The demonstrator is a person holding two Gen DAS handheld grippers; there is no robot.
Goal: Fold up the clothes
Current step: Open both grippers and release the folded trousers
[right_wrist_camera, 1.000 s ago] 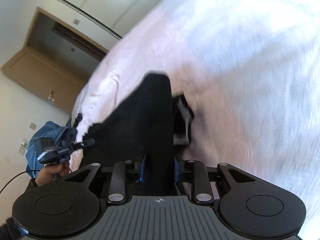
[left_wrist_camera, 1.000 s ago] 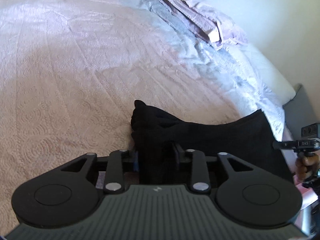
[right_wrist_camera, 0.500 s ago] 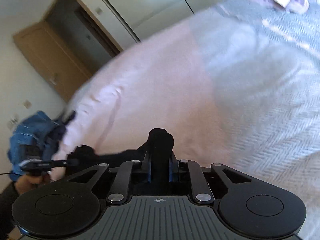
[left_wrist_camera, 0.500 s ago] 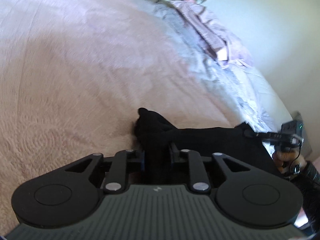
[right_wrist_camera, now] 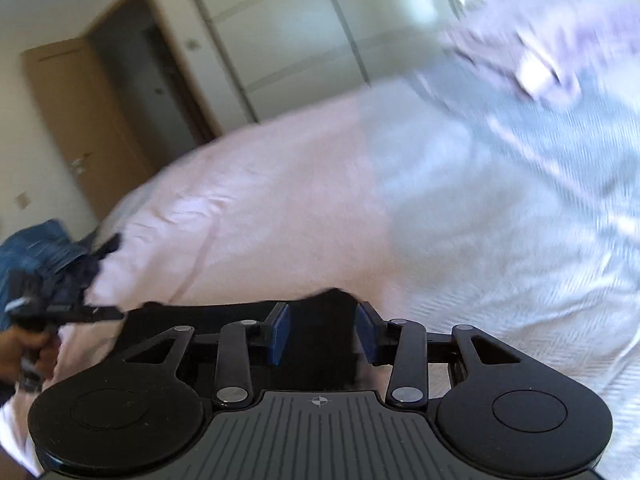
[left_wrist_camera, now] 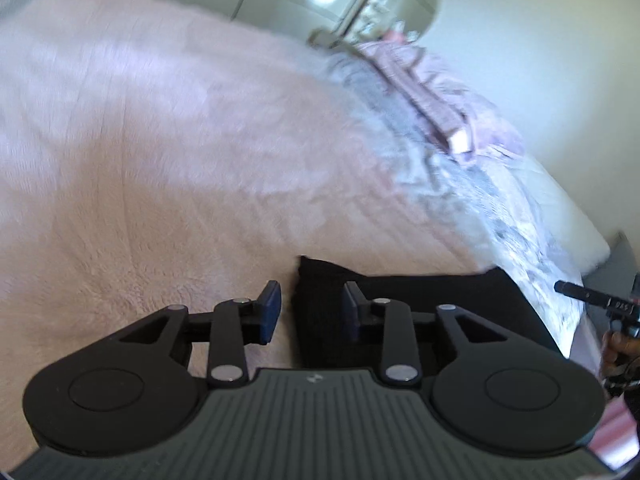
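Pink bedspread (left_wrist_camera: 168,152), black garment (left_wrist_camera: 432,312) between parted left tongs (left_wrist_camera: 312,308), right tongs (right_wrist_camera: 323,330) opening around it

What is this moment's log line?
left gripper: open, black garment between jaws | right gripper: opening, garment between jaws | surface: pink bedspread

One black garment (left_wrist_camera: 420,308), one blue denim piece (right_wrist_camera: 36,248), one bed (left_wrist_camera: 160,160), two tools.

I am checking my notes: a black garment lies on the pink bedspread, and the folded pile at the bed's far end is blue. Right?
Not quite. The black garment lies on the pink bedspread, but the folded pile at the far end is pale lilac-pink, not blue. The left wrist view shows it.
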